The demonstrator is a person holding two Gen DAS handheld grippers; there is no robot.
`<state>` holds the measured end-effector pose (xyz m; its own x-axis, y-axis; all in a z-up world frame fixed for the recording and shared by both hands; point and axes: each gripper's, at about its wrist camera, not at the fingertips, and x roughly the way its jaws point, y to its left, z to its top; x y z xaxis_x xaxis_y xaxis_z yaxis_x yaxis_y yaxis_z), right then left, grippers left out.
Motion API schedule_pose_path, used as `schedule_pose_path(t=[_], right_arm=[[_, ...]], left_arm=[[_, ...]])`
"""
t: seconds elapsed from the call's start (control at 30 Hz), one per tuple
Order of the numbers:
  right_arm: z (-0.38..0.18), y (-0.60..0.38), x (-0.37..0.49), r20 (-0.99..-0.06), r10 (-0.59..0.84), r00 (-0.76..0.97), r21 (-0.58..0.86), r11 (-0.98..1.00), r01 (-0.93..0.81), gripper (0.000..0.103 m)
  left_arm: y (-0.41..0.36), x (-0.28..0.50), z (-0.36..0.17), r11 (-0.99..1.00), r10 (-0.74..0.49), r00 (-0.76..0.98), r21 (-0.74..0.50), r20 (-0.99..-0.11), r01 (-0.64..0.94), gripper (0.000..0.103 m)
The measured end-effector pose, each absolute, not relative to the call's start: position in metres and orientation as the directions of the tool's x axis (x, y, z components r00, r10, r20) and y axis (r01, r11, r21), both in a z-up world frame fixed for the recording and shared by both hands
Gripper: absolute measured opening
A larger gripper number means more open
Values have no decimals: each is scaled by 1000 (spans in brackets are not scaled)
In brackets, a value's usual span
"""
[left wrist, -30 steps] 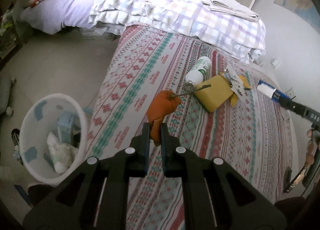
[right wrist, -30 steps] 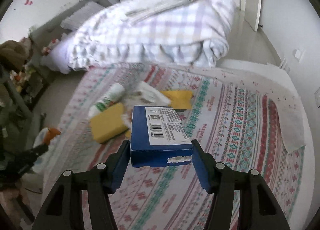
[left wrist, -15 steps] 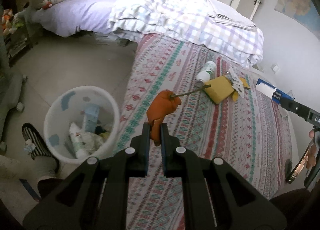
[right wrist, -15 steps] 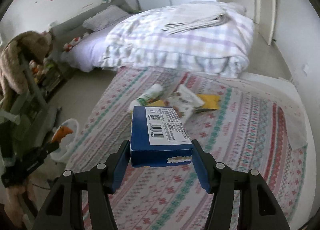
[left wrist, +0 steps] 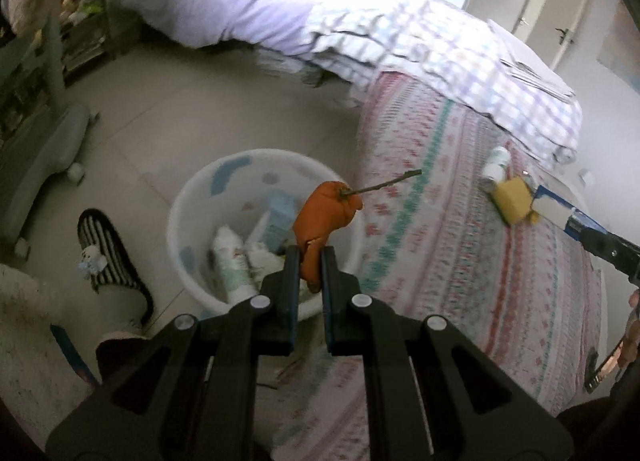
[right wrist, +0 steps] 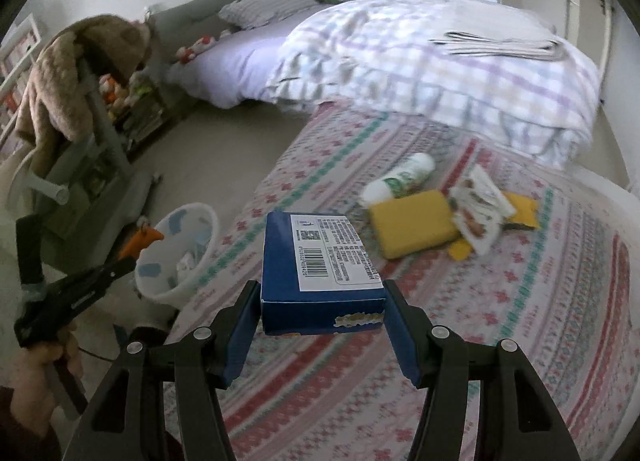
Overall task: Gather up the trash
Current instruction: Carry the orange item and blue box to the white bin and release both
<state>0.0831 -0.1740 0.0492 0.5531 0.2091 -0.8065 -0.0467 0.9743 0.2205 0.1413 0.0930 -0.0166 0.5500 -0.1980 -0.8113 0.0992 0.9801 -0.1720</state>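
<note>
My left gripper (left wrist: pixel 310 261) is shut on an orange peel (left wrist: pixel 326 217) with a thin stalk, held over the near rim of the white trash basket (left wrist: pixel 192 197). From the right wrist view the same peel (right wrist: pixel 142 241) hangs by the basket (right wrist: pixel 158 289) on the floor. My right gripper (right wrist: pixel 322 303) is shut on a blue box (right wrist: pixel 320 261) with a white barcode label, above the patterned bed cover (right wrist: pixel 520 321). Still on the bed lie a white bottle (right wrist: pixel 400 181), a yellow packet (right wrist: pixel 412 227) and a snack wrapper (right wrist: pixel 478 211).
The basket holds several wrappers and bottles (left wrist: pixel 232 265). A striped slipper (left wrist: pixel 108 253) lies on the floor beside it. A folded checked quilt (right wrist: pixel 440 73) is piled at the bed's far end. A grey chair (right wrist: pixel 80 149) with a brown coat stands at left.
Both hands have swung left off the bed toward the basket. The orange peel now hangs over the basket instead of the bed cover. Neither grip has changed.
</note>
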Motion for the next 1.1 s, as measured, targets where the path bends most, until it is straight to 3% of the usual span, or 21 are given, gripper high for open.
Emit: schedule_pose_path(t=[0.3, 0.37, 0.4, 0.43, 0.73, 1.1], right_arm=[[32, -132, 114, -823, 240, 515, 210, 971, -117, 61], [28, -122, 122, -828, 242, 506, 202, 970, -132, 61], [26, -117, 125, -830, 242, 502, 198, 970, -141, 61], [24, -112, 128, -832, 244, 498, 194, 969, -151, 61], [8, -73, 144, -834, 272, 479, 187, 958, -218, 61], [-3, -36, 146, -820, 327, 470, 219, 938, -270, 61]], left_arm=[[129, 157, -38, 984, -160, 561, -175, -812, 27, 13], [132, 160, -39, 987, -150, 568, -159, -809, 33, 37], [134, 162, -40, 988, -142, 564, -151, -813, 32, 68], [137, 162, -41, 990, -125, 568, -141, -813, 16, 86], [145, 156, -54, 998, -53, 547, -63, -835, 1, 94], [164, 146, -49, 999, -17, 545, -41, -838, -31, 95]])
